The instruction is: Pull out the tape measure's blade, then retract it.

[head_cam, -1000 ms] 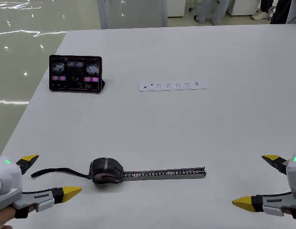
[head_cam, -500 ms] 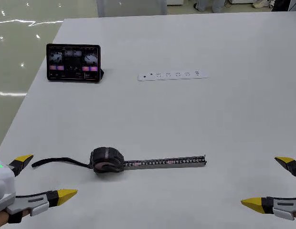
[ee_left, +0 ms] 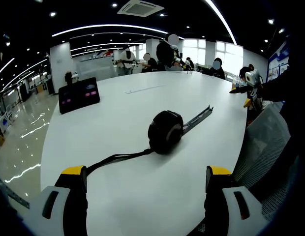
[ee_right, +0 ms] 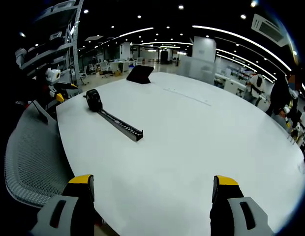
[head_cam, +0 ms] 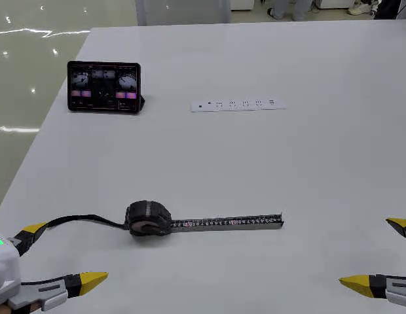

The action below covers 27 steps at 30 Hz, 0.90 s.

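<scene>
Left gripper (head_cam: pixel 65 254): your yellow-tipped jaws gape wide, empty.
Right gripper (head_cam: pixel 373 252): yours likewise, spread, gripping nothing.
Tape measure (head_cam: pixel 147 218): rounded black case on the smooth white table (head_cam: pixel 255 163), between your grippers.
Blade (head_cam: pixel 226 223): flat marked strip, pulled out.

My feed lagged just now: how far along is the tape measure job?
Done: the blade lies pulled out of the tape measure on the table. In hand: nothing; the left gripper and right gripper are open, clear of it. Left: retracting the blade.

Open-plan office or lab: ceiling light strips (ee_left: pixel 108 25), shelving (ee_right: pixel 49 24), glossy floor (head_cam: pixel 33 78).
</scene>
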{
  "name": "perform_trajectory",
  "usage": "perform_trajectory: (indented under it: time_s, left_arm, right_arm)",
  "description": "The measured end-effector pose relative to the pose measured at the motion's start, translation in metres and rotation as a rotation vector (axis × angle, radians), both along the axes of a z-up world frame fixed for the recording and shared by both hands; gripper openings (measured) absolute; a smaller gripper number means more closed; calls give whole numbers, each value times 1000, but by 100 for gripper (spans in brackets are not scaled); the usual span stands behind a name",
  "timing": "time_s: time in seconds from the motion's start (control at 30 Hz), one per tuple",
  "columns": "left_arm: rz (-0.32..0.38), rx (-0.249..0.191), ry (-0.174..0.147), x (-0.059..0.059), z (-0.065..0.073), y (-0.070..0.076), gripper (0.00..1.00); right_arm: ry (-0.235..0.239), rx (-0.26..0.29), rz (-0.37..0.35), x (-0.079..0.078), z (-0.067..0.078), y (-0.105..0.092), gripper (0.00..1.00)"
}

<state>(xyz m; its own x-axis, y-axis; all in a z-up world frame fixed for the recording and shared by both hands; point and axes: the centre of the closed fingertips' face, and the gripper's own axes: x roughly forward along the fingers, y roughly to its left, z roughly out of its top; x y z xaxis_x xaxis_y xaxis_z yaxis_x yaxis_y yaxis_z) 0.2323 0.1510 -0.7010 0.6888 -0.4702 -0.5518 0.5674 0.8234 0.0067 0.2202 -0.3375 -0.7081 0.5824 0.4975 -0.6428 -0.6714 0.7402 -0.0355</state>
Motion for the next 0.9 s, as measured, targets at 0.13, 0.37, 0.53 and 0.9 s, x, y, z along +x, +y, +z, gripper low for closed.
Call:
perform_trajectory:
  time_s: [0.13, 0.37, 0.53, 0.9]
  left_arm:
    - [-9, -2, 0, -1, 0, -3, 99]
    - [-29, -4, 5, 1, 3, -9, 99]
    - [-45, 8, 5, 3, 4, -15, 99]
    - [-35, 26, 30, 7, 3, -14, 99]
  right_arm:
    - [3, -3, 6, -3, -1, 0, 99]
    - [14, -3, 11, -8, -4, 1, 99]
    - [12, -11, 8, -10, -6, -2, 99]
    - [15, -21, 5, -10, -5, -8, 99]
